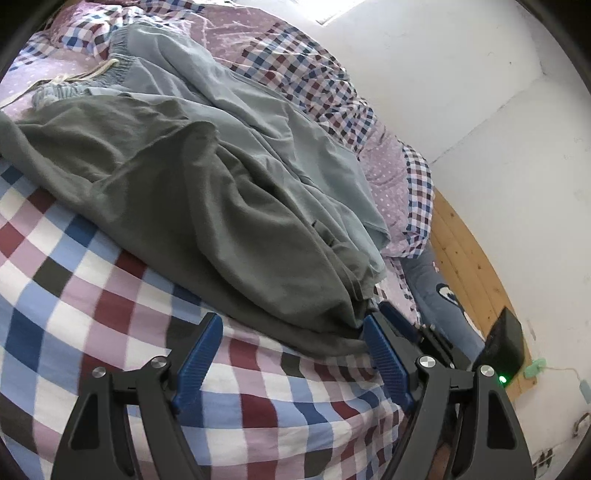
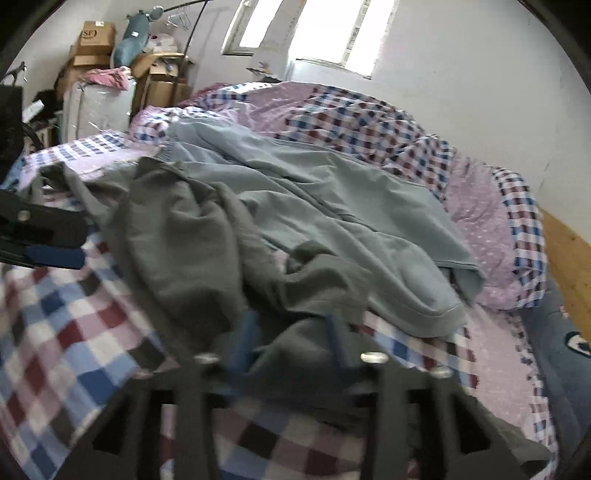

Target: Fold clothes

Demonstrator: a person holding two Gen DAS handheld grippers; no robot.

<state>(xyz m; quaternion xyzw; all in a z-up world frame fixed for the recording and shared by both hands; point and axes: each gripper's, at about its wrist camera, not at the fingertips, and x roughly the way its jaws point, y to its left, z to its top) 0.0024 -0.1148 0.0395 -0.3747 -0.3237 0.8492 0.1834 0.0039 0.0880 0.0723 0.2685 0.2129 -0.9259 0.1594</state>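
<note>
Dark grey-green garment [image 1: 192, 206] lies crumpled and unfolded on the checked bed sheet [image 1: 74, 295], overlapping a lighter blue-grey pair of trousers [image 1: 258, 122] spread wrinkled behind it, elastic drawstring waistband toward the far end.

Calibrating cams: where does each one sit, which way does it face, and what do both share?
Left wrist: low over the checked bedsheet, facing the white wall; open left gripper in view, right gripper beside it.
Right wrist: over the bed, facing the window; blurred right gripper astride the dark grey-green garment; left gripper at left edge.
Shared: that garment, pale blue-grey trousers, both grippers.
</note>
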